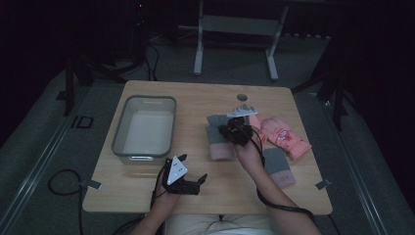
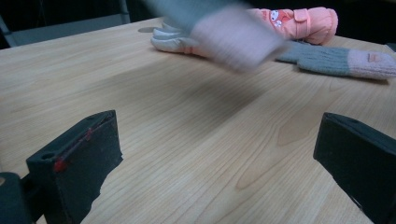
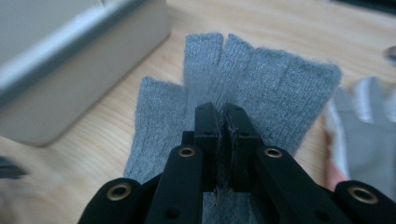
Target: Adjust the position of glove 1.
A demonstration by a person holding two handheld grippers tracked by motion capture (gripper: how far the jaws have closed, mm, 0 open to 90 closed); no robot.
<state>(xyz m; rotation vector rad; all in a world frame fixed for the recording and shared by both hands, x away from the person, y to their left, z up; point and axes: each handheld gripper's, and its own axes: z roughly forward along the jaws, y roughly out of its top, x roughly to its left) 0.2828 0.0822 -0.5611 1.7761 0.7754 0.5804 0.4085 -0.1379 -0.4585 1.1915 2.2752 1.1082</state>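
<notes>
Grey glove [image 2: 229,32] smeared by motion blur (cuff end especially), its fingers cut off at top edge.

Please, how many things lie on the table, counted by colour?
Grey gloves: 2
Pink mitten: 1 for sure; perhaps a second beside it
White glove: 1
Clear bin: 1
Total: at least 5

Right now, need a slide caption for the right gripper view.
Right gripper shut on a grey glove, beside the bin.
</notes>
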